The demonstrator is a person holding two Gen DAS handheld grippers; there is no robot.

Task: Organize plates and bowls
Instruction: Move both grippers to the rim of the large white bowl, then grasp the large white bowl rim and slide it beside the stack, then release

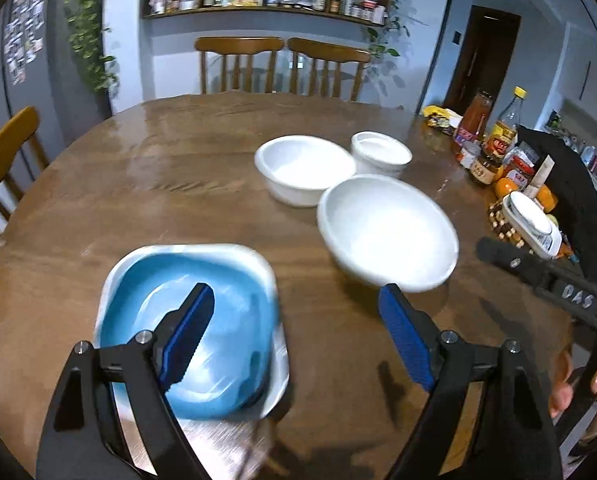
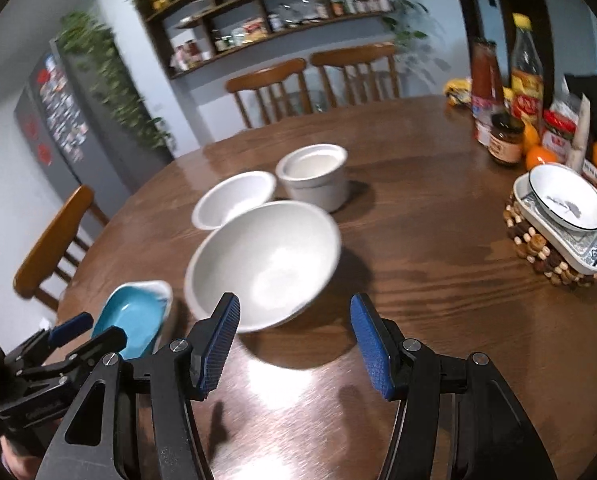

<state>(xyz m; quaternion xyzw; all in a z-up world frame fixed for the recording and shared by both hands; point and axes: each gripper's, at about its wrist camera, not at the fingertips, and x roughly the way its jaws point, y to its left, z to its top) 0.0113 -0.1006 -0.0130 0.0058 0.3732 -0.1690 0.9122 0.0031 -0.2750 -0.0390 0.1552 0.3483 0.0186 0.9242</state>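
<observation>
Left gripper (image 1: pixel 294 296): jaws spread wide, nothing between them, held above the wooden table (image 1: pixel 158 184). Directly under its left finger sits a blue dish (image 1: pixel 234 312) nested in a white square plate (image 1: pixel 276 364); whether the finger touches the dish cannot be told.

Ahead and to the right of this gripper, just off its right fingertip, stands a large white bowl (image 1: pixel 386 228). Beyond that are a medium white bowl (image 1: pixel 302 168) and a small white bowl (image 1: pixel 380 152), side by side and close together.

Right gripper (image 2: pixel 294 312): jaws likewise spread, holding nothing, above the table. The large white bowl (image 2: pixel 262 260) lies just ahead of its left finger, tilted toward the camera in this view and blurred. The medium bowl (image 2: pixel 234 196) and small bowl (image 2: pixel 314 172) stand farther ahead. The blue dish (image 2: pixel 132 316) lies to its left, beside the left gripper (image 2: pixel 82 332).

Far right of the right gripper, a patterned bowl (image 2: pixel 566 196) rests in a white tray (image 2: pixel 594 248) on a beaded mat (image 2: pixel 538 248), near bottles and jars (image 2: pixel 506 136).
</observation>
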